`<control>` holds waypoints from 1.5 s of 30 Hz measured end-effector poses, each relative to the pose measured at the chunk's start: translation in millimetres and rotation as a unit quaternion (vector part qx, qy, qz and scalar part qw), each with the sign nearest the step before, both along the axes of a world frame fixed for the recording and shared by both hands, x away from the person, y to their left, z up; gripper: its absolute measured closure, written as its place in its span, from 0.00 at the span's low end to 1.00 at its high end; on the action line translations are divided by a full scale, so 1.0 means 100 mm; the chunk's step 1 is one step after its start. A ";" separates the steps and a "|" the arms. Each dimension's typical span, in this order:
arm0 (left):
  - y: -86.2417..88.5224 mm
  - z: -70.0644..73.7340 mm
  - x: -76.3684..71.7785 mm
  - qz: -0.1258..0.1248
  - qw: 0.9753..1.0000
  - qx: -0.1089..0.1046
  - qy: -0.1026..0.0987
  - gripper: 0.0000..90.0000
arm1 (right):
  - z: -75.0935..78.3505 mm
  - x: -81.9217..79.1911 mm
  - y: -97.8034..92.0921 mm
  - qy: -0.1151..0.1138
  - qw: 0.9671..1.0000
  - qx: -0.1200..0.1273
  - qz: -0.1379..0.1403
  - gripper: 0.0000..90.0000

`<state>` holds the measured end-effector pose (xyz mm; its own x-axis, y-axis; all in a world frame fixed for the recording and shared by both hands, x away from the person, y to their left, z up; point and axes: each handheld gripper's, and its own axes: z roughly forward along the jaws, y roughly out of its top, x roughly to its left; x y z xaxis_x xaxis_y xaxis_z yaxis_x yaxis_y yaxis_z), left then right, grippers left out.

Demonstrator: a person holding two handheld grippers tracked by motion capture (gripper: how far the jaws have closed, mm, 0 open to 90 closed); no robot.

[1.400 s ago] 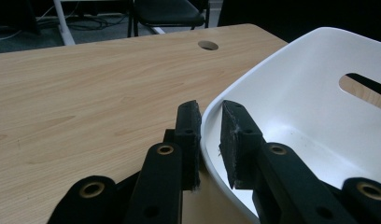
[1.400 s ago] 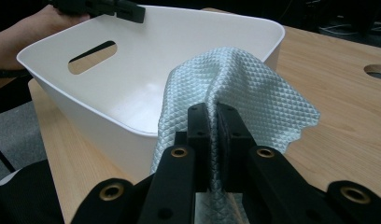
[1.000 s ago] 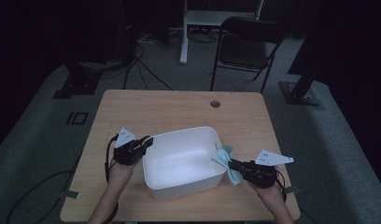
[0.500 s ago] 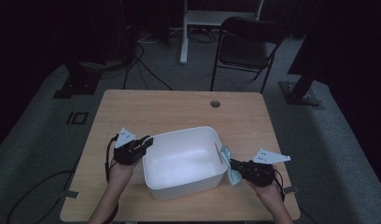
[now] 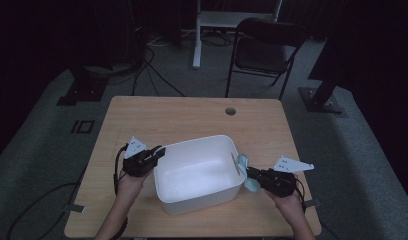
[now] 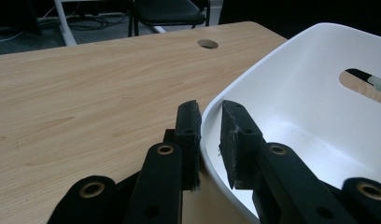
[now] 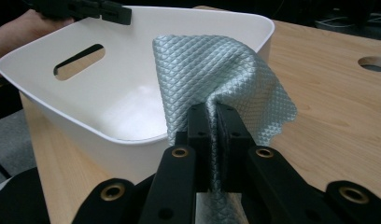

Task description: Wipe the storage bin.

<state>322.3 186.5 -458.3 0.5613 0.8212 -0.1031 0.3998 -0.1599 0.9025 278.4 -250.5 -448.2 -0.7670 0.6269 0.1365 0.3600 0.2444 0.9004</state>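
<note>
Left gripper (image 6: 208, 135) straddled the near rim of the white plastic tub (image 5: 199, 172), jaws narrowly apart; right gripper (image 7: 213, 116) pinched a pale-blue quilted cloth (image 7: 212, 79) against the tub's opposite rim, so wiping inside probably came next.

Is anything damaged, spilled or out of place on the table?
Nothing stands out. The white tub sits upright and looks intact, its rim between the open left tongs; the right tongs pinch the blue-grey cloth cleanly.

A wooden table (image 5: 182, 117) is standing on grey carpet, a black folding chair (image 5: 264, 52) sitting beyond it among floor cables (image 5: 157, 75).
</note>
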 end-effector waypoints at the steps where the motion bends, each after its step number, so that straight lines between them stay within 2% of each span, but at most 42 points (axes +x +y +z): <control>1: 0.00 0.00 0.00 0.000 1.000 0.000 0.000 0.87 | 0.00 0.00 0.01 0.000 1.000 0.001 0.000 0.95; 3: 0.00 0.00 0.00 0.002 1.000 0.000 0.000 0.87 | -0.02 0.02 0.02 0.001 1.000 -0.004 -0.004 0.95; 6: 0.00 0.00 0.00 0.000 1.000 0.000 0.001 0.87 | -0.07 0.05 0.02 0.012 1.000 0.002 -0.006 0.96; 10: 0.00 0.00 0.01 -0.002 1.000 0.000 0.002 0.87 | -0.15 0.08 0.06 0.023 1.000 -0.012 -0.005 0.95; 13: 0.01 0.00 0.01 -0.005 1.000 -0.001 0.001 0.87 | -0.13 0.10 0.06 0.021 1.000 -0.016 -0.005 0.95; 19: 0.01 0.00 0.01 -0.006 1.000 0.000 0.001 0.87 | -0.01 0.16 0.04 0.010 1.000 0.000 -0.010 0.95; 22: 0.00 0.01 0.01 -0.004 1.000 0.005 0.001 0.87 | -0.03 0.19 0.05 0.015 1.000 0.005 -0.006 0.96; 28: 0.00 0.00 0.01 -0.005 1.000 0.004 0.001 0.87 | -0.16 0.24 0.09 0.032 0.999 -0.008 -0.007 0.95; 31: 0.00 0.00 0.01 -0.005 1.000 0.004 0.000 0.87 | -0.12 0.25 0.07 0.030 1.000 -0.007 -0.006 0.95; 35: 0.00 0.00 0.01 -0.007 1.000 0.005 0.000 0.87 | -0.01 0.30 0.05 0.021 1.000 0.009 -0.006 0.96; 38: 0.00 0.01 0.01 -0.007 1.000 0.006 0.000 0.87 | -0.01 0.34 0.08 0.023 1.000 0.000 -0.004 0.96; 40: 0.00 0.01 0.01 -0.006 1.000 0.006 0.000 0.87 | -0.03 0.36 0.09 0.025 1.000 -0.001 -0.004 0.96; 45: 0.00 0.00 0.02 -0.007 1.000 0.004 0.001 0.87 | -0.18 0.41 0.13 0.045 0.999 -0.009 -0.009 0.96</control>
